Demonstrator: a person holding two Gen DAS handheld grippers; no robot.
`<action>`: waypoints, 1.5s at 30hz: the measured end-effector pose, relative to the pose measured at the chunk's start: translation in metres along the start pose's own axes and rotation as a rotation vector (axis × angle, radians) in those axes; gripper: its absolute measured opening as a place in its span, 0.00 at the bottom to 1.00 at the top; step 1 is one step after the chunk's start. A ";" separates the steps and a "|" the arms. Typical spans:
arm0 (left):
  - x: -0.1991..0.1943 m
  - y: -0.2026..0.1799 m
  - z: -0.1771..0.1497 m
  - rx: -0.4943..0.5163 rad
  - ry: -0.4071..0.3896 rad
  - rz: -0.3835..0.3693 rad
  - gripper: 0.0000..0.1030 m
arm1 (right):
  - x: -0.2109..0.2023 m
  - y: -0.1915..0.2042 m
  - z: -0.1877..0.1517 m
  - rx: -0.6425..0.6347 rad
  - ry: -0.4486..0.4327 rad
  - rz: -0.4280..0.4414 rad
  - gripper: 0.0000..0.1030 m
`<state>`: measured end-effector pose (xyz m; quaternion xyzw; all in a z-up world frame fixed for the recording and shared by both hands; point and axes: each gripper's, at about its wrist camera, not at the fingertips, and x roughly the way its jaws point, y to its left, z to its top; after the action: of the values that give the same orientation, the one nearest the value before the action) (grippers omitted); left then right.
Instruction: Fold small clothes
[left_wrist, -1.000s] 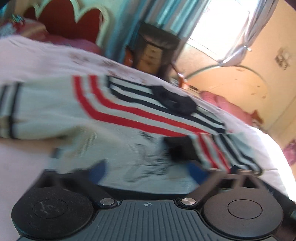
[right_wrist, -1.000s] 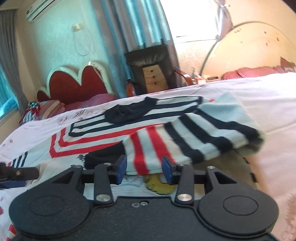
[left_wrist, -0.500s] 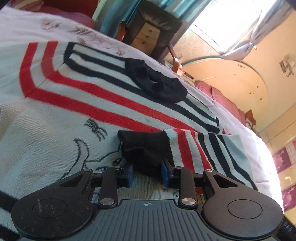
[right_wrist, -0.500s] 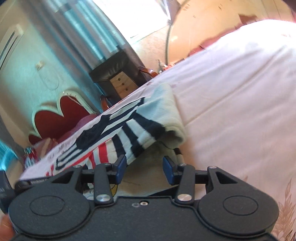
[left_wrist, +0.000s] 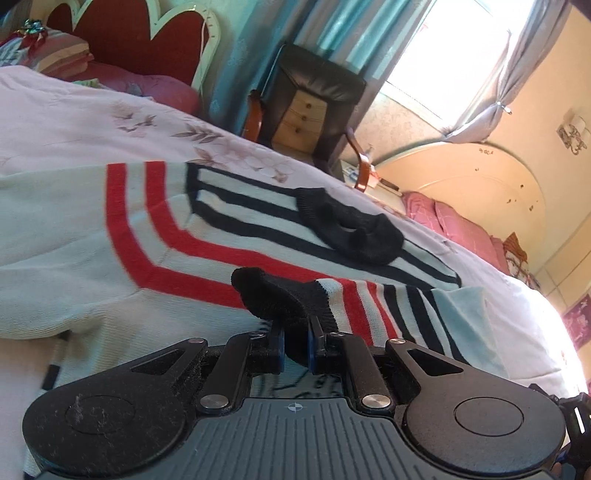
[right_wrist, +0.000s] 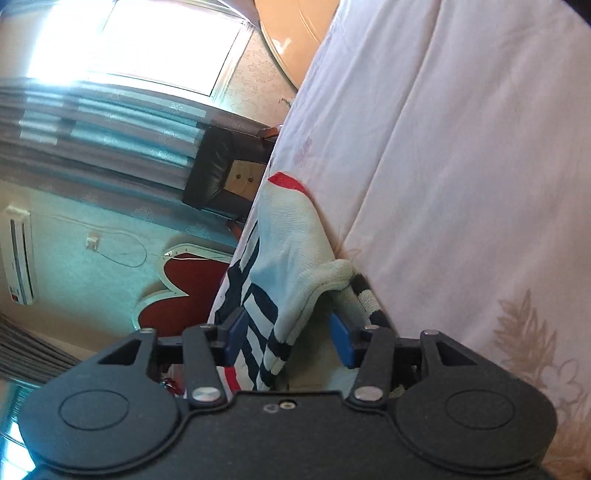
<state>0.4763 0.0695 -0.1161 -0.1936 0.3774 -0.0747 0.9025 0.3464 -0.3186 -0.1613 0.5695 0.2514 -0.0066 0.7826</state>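
A white knitted sweater (left_wrist: 92, 266) with red and navy stripes lies flat on the bed, its black collar (left_wrist: 351, 232) towards the far side. One sleeve is folded across the body. My left gripper (left_wrist: 295, 347) is closing, and its blue pads pinch that sleeve's black cuff (left_wrist: 273, 295), which bunches up just above the fingers. In the strongly rolled right wrist view, the sweater's folded side edge (right_wrist: 291, 258) hangs between the fingers of my right gripper (right_wrist: 288, 339). Those jaws are opening, and the pads stand apart from the cloth.
The pale floral bedsheet (right_wrist: 461, 166) spreads wide beside the sweater. A red scalloped headboard (left_wrist: 122, 37) and pillows (left_wrist: 55, 55) lie at the far left. A dark armchair (left_wrist: 314, 96) stands past the bed, with a second bed with pink bedding (left_wrist: 461, 225) beyond.
My left gripper went from wide open to closed on the black cuff, which now stands up. The right gripper rolled far over and slid to the sweater's side edge, its fingers spreading.
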 end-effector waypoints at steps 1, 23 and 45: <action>0.000 0.004 -0.001 -0.004 0.004 0.003 0.11 | 0.004 -0.003 0.001 0.025 0.005 0.008 0.48; -0.003 0.013 -0.010 0.023 -0.041 0.023 0.11 | 0.009 0.004 0.006 -0.122 -0.033 -0.079 0.07; 0.003 0.019 -0.035 0.069 -0.016 0.061 0.12 | 0.006 -0.006 0.005 -0.222 0.001 -0.147 0.04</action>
<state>0.4534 0.0757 -0.1484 -0.1514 0.3731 -0.0586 0.9135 0.3515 -0.3235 -0.1675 0.4594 0.2918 -0.0359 0.8381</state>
